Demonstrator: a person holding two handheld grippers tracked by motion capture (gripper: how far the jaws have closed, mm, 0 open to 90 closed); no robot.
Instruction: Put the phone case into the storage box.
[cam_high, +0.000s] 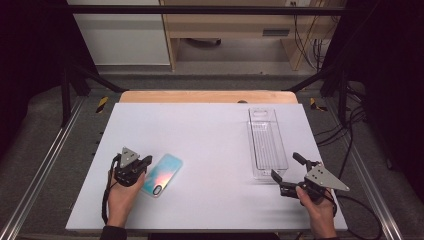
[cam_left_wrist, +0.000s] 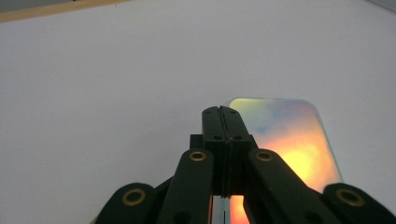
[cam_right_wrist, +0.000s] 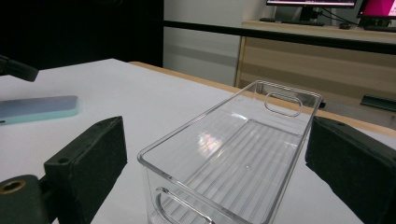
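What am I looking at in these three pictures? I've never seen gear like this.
No robot here: a person sits at a white table and holds a hand tool with two black jaws in each hand.

The high view comes from a fixed camera above, looking down. The other two come from small cameras riding on the tools, looking along their jaws.

On the table lie a phone case with a shimmering orange and blue back, and a clear plastic bin, long and empty.

The left gripper has its jaws pressed together at the near edge of the case; whether they pinch that edge is hard to tell. The right gripper stands open just before the bin's near end, a jaw on either side, not touching it.
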